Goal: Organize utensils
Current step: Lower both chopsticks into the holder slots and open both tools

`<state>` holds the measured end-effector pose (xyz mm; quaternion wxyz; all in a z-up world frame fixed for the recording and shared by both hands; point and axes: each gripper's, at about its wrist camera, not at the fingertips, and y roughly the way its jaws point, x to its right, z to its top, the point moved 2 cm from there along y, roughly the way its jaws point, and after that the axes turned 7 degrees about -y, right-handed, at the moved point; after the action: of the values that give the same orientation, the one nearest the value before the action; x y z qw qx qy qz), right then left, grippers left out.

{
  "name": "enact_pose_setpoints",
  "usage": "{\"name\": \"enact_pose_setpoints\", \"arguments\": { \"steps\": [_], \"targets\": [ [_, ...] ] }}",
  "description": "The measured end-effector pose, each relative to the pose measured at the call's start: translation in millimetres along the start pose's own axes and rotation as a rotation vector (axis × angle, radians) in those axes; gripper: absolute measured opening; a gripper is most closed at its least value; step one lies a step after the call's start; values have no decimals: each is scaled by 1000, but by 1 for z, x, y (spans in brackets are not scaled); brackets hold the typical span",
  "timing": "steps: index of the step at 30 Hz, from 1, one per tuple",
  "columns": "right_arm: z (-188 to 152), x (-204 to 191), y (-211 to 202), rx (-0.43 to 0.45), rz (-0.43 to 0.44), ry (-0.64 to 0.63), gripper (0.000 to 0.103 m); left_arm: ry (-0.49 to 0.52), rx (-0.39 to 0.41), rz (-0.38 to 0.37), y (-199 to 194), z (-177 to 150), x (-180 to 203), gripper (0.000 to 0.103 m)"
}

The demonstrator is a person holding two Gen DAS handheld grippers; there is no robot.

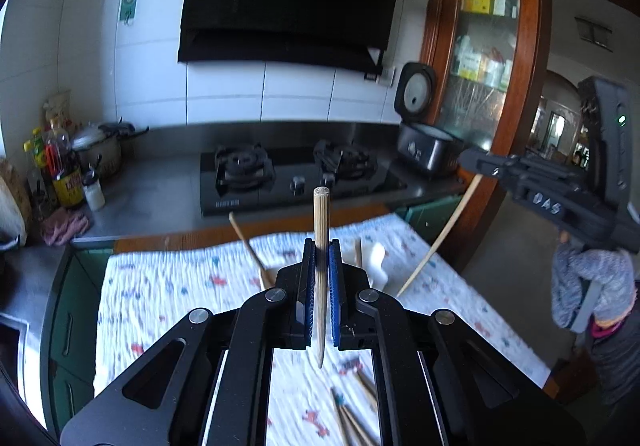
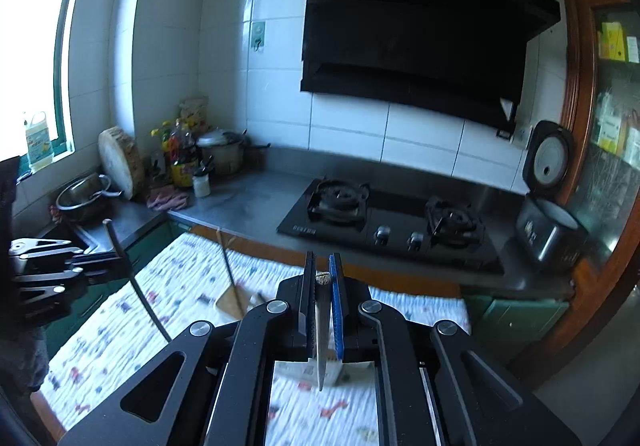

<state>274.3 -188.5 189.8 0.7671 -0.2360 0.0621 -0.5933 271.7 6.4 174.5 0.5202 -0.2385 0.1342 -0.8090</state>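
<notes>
Both grippers raised over the cloth-covered table, each clamped on one chopstick.

Left gripper (image 1: 321,278) has its jaws narrow on a chopstick (image 1: 321,246) standing nearly upright, blunt end at 12 o'clock, tip at 6 o'clock above the patterned cloth (image 1: 168,286). Loose chopsticks (image 1: 352,414) lie on the cloth at 6 o'clock below it. Right gripper (image 2: 322,286) likewise grips a second chopstick (image 2: 321,342), tip pointing down at 6 o'clock. A wooden spatula (image 2: 232,298) sits on the cloth at 10 o'clock from it. Stove (image 2: 392,234) lies beyond, toward 1 o'clock.
</notes>
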Motion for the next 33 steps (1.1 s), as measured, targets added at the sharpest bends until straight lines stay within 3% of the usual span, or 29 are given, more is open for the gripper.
{"name": "enact_pose_setpoints", "arguments": {
  "steps": [6,13,22,33],
  "targets": [
    [12,14,32,8,-20,23,7,-1,68,13,11,40,-2,5],
    [-6,21,74,-42,1,41,7,-72,82,27,43,51,-23,5],
    [-35,12,98,-109,17,30,7,-129,-14,67,89,20,-51,5],
    [-56,8,104,-151,20,41,7,-137,-107,79,114,-17,-60,6]
  ]
}}
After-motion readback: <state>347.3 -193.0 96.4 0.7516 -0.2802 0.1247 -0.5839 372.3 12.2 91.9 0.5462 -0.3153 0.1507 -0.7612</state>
